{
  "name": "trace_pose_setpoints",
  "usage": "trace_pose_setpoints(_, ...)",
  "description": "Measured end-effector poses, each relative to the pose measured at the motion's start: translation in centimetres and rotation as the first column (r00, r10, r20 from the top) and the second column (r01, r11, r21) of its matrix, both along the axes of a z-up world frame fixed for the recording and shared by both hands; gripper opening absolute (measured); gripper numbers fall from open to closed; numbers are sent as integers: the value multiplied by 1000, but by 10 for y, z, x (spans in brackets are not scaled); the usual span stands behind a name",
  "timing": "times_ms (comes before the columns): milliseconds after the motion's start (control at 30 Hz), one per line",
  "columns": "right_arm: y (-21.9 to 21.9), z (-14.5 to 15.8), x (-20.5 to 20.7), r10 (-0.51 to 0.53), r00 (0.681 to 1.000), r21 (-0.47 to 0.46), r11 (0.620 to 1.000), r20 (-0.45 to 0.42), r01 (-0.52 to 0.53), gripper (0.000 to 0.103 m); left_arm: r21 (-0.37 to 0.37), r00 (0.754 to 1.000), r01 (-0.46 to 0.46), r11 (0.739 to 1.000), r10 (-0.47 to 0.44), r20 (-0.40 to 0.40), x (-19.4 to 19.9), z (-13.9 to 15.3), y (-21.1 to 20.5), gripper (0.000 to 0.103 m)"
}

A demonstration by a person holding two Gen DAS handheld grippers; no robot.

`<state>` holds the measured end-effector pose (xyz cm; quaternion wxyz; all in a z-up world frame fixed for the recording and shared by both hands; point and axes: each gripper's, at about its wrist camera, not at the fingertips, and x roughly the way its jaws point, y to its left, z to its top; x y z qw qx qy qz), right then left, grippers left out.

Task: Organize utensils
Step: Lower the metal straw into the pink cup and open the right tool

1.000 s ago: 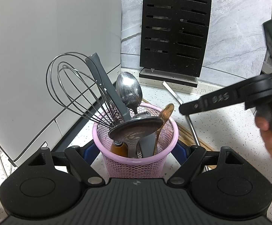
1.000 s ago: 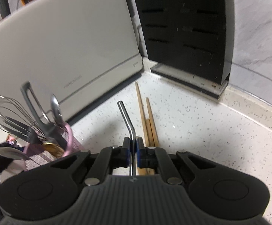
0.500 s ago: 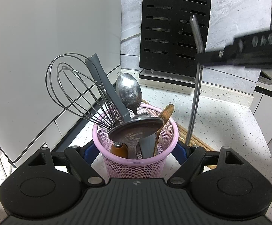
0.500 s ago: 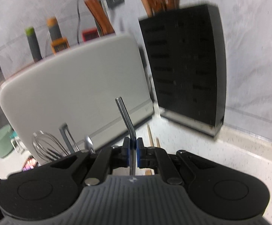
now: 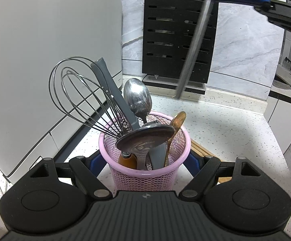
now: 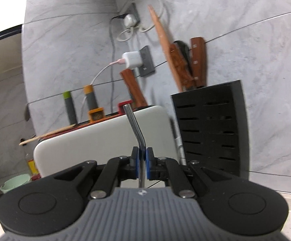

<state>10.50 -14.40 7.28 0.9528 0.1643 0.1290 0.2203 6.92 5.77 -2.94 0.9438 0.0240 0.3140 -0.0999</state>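
— While our left gripper (image 5: 145,160) clasps the pink mesh basket (image 5: 145,172) on the bench (image 5: 225,124), where's the metal straw (image 6: 134,124)?
— Pinched tight in our right gripper (image 6: 142,157), hanging at one o'clock above the basket, before the black knife block (image 5: 179,34).
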Motion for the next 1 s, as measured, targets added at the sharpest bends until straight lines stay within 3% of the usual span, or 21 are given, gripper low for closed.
trace_pose_setpoints(500,24,-23,10,46,996,-133,989,-82,-56,3,12,1000,6,1000,-6,-1,0,-1,-3,93)
trace_pose_setpoints(1000,34,-43,21,89,973,-183,975,-212,-128,3,0,1000,3,1000,-3,-1,-1,0,-1,93)
